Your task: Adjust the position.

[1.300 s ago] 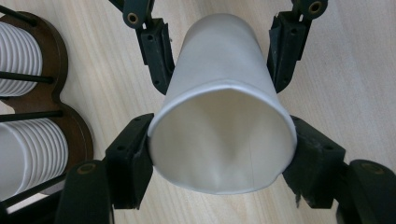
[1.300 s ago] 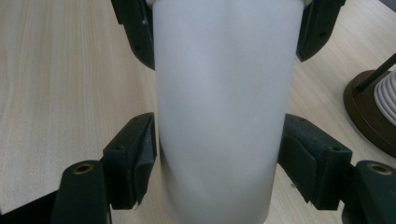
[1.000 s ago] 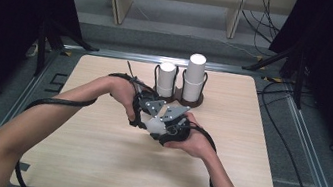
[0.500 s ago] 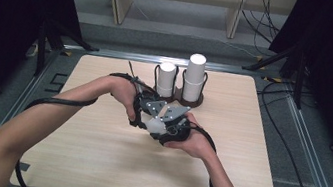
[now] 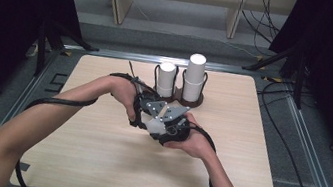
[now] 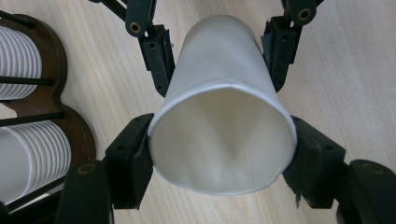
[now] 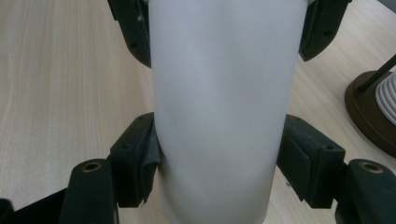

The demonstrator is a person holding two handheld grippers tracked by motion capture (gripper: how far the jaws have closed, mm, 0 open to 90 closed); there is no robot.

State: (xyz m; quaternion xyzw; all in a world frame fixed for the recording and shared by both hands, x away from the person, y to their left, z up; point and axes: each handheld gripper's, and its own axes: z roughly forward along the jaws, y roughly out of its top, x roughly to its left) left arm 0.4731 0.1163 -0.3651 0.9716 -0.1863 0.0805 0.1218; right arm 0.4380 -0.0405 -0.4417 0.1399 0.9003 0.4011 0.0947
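Pale wood surface [image 5: 92, 163], dark surroundings. Left gripper [image 6: 219, 154]: jaws clamped on the rim end of a white paper cup [image 6: 224, 116], mouth facing the camera and squeezed slightly out of round. Right gripper [image 7: 219, 163]: jaws have just been closing, pads pressing the same cup's wall; its base is cut off. Cup held between both hands above mid-surface, largely hidden in the high view. Beyond: dark holder [image 5: 196, 101] with two cup stacks [image 5: 194, 75].
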